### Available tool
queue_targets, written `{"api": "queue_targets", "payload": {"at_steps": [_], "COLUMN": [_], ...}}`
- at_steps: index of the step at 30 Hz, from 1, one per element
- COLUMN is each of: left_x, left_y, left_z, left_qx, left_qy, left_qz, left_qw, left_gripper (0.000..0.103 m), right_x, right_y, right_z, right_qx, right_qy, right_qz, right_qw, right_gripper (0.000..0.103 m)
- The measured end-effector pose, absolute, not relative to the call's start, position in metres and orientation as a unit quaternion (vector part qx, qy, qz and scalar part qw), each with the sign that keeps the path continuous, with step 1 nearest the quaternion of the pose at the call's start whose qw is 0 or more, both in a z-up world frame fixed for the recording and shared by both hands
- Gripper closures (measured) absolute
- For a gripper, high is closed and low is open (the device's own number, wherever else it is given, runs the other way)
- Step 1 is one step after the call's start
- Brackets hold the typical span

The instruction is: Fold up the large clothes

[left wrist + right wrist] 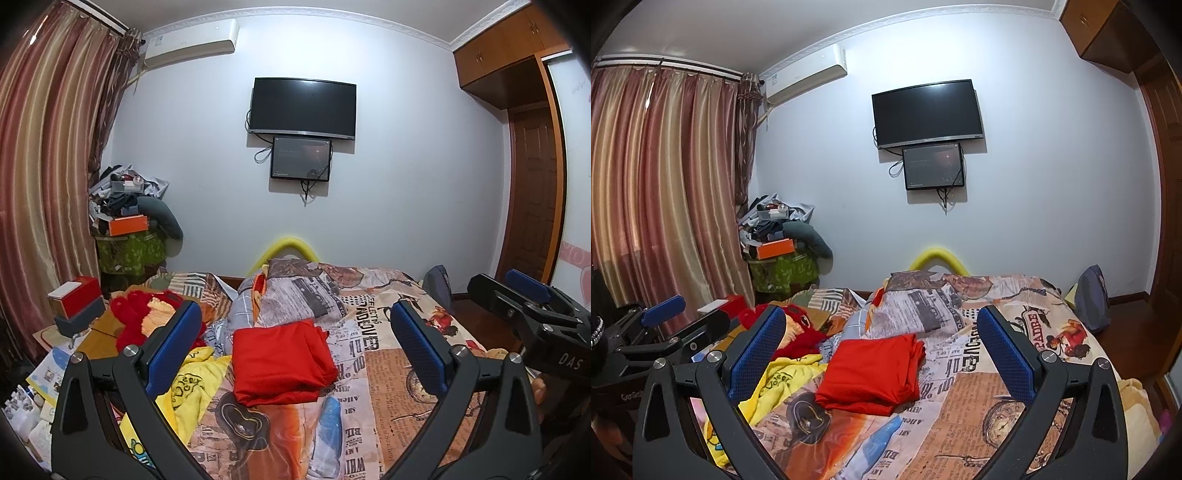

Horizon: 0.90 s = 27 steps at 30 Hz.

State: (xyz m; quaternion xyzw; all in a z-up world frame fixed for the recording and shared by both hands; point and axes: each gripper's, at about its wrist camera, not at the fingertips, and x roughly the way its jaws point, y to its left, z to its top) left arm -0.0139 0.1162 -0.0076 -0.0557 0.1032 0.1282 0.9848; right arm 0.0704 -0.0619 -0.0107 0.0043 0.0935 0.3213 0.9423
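While both tools hover above the bed (391, 369), the left tool (295, 332) has its jaws spread wide and holds nothing. The right tool (879, 332) is likewise spread wide and empty. A folded red garment (280, 360) lies flat on the patterned bed cover, between the fingers in both views and touching neither tool. A yellow garment (192, 387) lies crumpled just beside it on the left, with a red plush toy (136, 317) farther back.
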Motion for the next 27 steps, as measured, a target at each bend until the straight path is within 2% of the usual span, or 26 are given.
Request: {"api": "queue_targets", "payload": {"at_steps": [27], "left_x": [-0.0175], "left_y": [0.1077], "left_z": [-0.0047], "left_qx": [-0.045], "left_qy": [0.106], "left_qz": [0.121], "left_qw": [0.986], "left_gripper": [0.000], "right_x": [0.0682], "right_y": [-0.0667], "right_z": [-0.0091], "right_qx": [0.009], "right_qy": [0.088], "right_qz": [0.321], "right_qw": [0.943], "right_gripper": [0.000]}}
